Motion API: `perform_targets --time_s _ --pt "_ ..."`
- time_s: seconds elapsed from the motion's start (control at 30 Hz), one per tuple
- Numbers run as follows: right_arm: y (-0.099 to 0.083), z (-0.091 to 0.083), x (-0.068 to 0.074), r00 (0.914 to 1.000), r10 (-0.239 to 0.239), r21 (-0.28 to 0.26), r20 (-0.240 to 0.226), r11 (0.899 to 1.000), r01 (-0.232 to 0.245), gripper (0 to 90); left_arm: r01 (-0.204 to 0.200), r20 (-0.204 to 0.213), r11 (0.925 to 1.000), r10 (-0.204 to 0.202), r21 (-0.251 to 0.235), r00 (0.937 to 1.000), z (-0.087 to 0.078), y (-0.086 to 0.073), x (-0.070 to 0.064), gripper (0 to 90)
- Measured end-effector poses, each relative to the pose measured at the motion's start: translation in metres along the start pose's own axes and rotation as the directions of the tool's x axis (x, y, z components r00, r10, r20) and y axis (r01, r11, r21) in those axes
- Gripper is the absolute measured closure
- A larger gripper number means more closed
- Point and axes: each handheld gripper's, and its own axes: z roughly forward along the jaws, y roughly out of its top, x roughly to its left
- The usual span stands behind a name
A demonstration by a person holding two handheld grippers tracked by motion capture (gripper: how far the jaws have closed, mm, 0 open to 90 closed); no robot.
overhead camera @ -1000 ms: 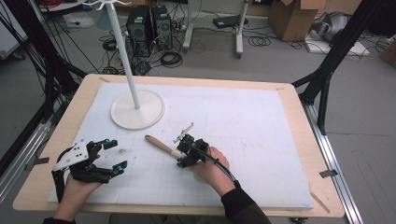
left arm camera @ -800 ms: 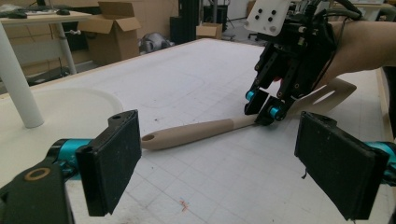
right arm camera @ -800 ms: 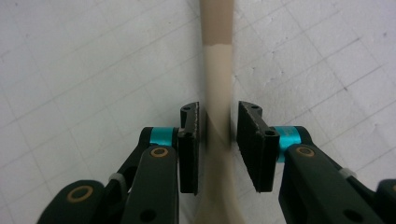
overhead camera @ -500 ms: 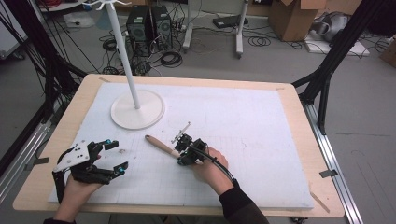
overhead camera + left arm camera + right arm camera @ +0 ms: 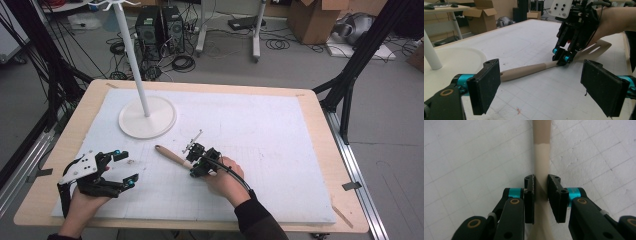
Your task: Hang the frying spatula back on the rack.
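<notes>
High view: the right gripper [image 5: 196, 161] is clamping the spatula [image 5: 172, 156] at its neck, lying mid-mat just as a second ago. The left gripper [image 5: 122, 167] is resting wide open near the stand [image 5: 147, 117], unmoved.

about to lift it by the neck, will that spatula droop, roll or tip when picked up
The spatula looks rigid, so it probably won't droop. The right hand-held gripper clamps the thin neck, so the thicker handle may tip it down. Its flat blade makes rolling unlikely.
</notes>
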Motion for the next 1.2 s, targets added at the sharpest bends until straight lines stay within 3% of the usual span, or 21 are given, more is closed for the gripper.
perform_targets --time_s 0.27,0.5,0.8,0.9,1.1,1.13,1.2 --pt "0.000 0.000 0.002 0.9997 -0.022 0.001 0.011 1.000 0.022 78.0 0.004 0.001 1.0000 -0.004 -0.001 1.0000 0.001 0.000 -0.001 16.7" --pt "-0.010 -0.004 -0.001 1.0000 -0.001 -0.065 -0.009 0.998 0.000 78.2 0.001 0.011 1.0000 -0.001 -0.009 0.9999 0.002 0.002 -0.004 16.8" --pt "-0.019 -0.022 0.001 0.9998 -0.016 -0.149 -0.011 0.989 0.015 78.2 0.009 0.025 0.9999 -0.009 -0.014 0.9997 0.007 0.004 -0.008 16.9" --pt "-0.024 -0.037 0.002 0.9999 -0.012 -0.240 -0.009 0.971 0.010 78.2 0.018 0.037 0.9998 -0.018 -0.012 0.9992 0.013 0.008 -0.013 16.8" --pt "-0.031 -0.054 0.004 0.9998 -0.017 -0.342 0.004 0.939 0.018 78.1 0.039 0.035 0.9990 -0.039 -0.021 0.9986 0.023 0.019 -0.022 16.7" --pt "-0.031 -0.054 0.004 0.9998 -0.017 -0.342 0.004 0.939 0.018 78.1 0.039 0.035 0.9990 -0.039 -0.021 0.9986 0.023 0.019 -0.022 16.7" --pt "-0.033 -0.060 0.007 0.9994 -0.022 -0.383 0.026 0.923 0.030 78.1 0.058 0.033 0.9980 -0.058 -0.025 0.9978 0.027 0.024 -0.024 16.6"
